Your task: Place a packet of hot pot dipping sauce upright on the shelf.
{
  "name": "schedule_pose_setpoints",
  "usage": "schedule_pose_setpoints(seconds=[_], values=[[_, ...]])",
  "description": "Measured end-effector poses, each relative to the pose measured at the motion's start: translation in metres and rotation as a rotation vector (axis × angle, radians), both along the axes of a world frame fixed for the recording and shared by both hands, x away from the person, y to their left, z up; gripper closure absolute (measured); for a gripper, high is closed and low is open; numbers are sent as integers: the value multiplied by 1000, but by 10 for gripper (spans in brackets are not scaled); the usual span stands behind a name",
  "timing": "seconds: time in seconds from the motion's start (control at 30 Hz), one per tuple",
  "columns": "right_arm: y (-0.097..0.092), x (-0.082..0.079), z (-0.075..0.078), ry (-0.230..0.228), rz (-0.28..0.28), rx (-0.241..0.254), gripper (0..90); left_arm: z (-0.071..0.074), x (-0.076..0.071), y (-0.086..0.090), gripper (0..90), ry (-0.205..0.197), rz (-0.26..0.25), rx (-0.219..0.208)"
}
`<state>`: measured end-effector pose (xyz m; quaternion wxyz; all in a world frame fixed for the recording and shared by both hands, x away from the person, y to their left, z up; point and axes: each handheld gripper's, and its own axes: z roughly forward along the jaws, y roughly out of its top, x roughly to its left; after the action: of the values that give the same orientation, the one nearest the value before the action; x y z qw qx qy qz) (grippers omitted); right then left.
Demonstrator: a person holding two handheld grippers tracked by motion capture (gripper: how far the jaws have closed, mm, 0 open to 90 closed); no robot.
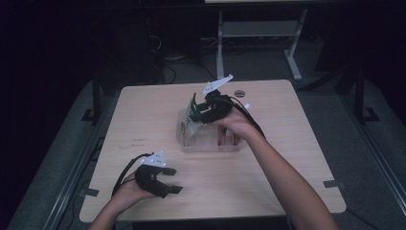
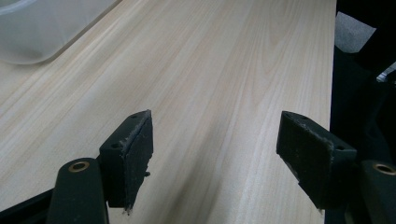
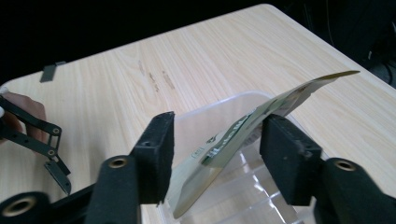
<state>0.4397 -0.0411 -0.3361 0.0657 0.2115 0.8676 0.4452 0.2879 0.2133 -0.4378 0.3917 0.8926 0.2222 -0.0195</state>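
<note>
The right hand-held gripper (image 3: pixel 217 140) hangs over the clear plastic box (image 1: pixel 209 146) near the middle of the bench (image 1: pixel 143 124). Its jaws are released, spread apart, with a flat packet (image 3: pixel 261 116) leaning tilted between them; the packet rests against one pad, the other pad stands clear of it. The packet's lower end dips into the box. The left hand-held gripper (image 2: pixel 215 154) lies near the front edge of the bench, released, with nothing between its jaws.
</note>
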Motion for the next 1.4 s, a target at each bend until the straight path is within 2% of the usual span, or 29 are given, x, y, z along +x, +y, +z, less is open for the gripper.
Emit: schedule_pose_setpoints(seconds=[0.23, 0.27, 0.43, 0.53, 0.8, 0.97, 1.2, 1.4], values=[[0, 0, 1, 11, -40, -52, 366, 0, -1, 1, 268, 3, -1, -1], [-2, 1, 0, 4, -35, -50, 354, 0, -1, 1, 268, 4, -2, -1], [-11, -2, 5, 30, -55, -2, 327, -1, 0, -1, 268, 4, -6, -7], [-17, -7, 8, 14, -52, 15, 319, -1, 0, -1, 267, 5, -8, -3], [-40, -39, 16, -37, -23, 81, 276, 0, 0, -1, 266, 0, -9, 1], [-54, -63, 14, -66, 8, 90, 270, 0, 0, -1, 261, -5, -10, 3], [-69, -91, 0, -94, 28, 99, 271, 0, -1, -2, 258, -1, 2, -4], [-82, -108, -18, -80, 21, 114, 271, -1, -1, -2, 238, -6, -7, 9]])
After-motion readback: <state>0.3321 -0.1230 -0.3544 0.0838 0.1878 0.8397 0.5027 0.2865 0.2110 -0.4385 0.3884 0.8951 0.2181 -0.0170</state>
